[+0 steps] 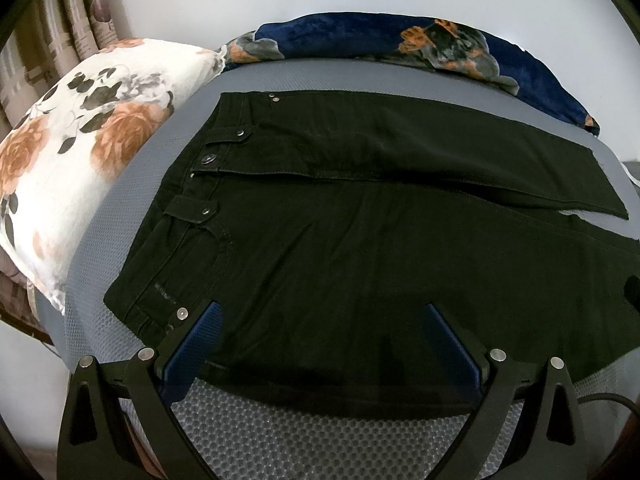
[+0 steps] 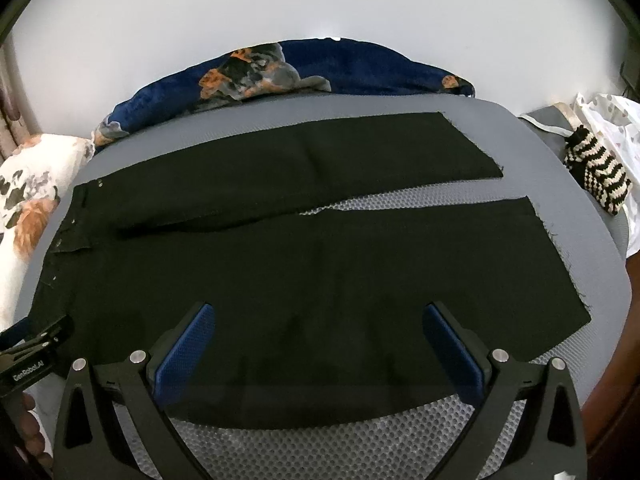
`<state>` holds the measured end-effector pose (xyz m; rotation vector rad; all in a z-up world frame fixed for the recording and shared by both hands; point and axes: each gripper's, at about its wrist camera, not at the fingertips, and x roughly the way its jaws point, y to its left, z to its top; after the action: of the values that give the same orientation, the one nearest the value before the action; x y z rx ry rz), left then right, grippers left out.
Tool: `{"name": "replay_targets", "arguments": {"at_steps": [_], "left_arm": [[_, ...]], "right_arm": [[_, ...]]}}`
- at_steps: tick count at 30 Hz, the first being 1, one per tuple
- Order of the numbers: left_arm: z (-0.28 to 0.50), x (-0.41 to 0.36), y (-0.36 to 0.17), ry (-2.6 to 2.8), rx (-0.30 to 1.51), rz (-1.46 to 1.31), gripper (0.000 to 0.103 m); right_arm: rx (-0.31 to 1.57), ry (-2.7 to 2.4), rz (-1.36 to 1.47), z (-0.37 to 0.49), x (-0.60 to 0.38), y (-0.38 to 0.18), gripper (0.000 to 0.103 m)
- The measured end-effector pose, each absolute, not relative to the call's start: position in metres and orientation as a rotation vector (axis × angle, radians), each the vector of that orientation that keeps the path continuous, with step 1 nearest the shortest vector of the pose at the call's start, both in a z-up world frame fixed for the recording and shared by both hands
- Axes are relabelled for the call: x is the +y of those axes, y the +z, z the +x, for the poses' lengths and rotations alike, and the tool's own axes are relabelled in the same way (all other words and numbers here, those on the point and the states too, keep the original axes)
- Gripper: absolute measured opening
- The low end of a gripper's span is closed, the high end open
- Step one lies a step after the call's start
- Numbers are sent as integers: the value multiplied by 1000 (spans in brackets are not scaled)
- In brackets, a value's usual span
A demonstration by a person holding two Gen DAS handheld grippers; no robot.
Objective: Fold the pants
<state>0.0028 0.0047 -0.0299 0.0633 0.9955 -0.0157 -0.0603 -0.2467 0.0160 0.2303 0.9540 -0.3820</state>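
Black pants (image 1: 360, 208) lie flat on a grey mesh mat (image 1: 168, 128), waistband to the left, both legs spread to the right with a gap between them (image 2: 400, 196). My left gripper (image 1: 322, 312) is open, hovering over the near leg close to the waist pocket. My right gripper (image 2: 318, 312) is open, over the near leg (image 2: 360, 272) toward the hem. Neither holds fabric. The left gripper's body (image 2: 36, 352) shows at the right wrist view's left edge.
A white floral pillow (image 1: 68, 160) lies left of the waistband. A dark blue floral blanket (image 1: 400, 44) runs along the far edge by the wall. A striped knit item (image 2: 596, 176) and white dotted cloth (image 2: 616, 120) sit at the right.
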Motion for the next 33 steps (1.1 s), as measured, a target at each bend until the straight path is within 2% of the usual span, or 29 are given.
{"name": "replay_targets", "arguments": {"at_steps": [13, 18, 28, 33], "left_arm": [[13, 6, -34, -6, 1008, 68, 100], [33, 18, -24, -18, 999, 63, 100], [133, 105, 18, 62, 933, -17, 100], [190, 150, 11, 42, 966, -120, 97]], "right_arm": [[863, -344, 122, -45, -250, 26, 103], [904, -318, 151, -32, -258, 18, 103], [858, -176, 298, 11, -271, 18, 103], [880, -106, 302, 47, -265, 14, 103]]}}
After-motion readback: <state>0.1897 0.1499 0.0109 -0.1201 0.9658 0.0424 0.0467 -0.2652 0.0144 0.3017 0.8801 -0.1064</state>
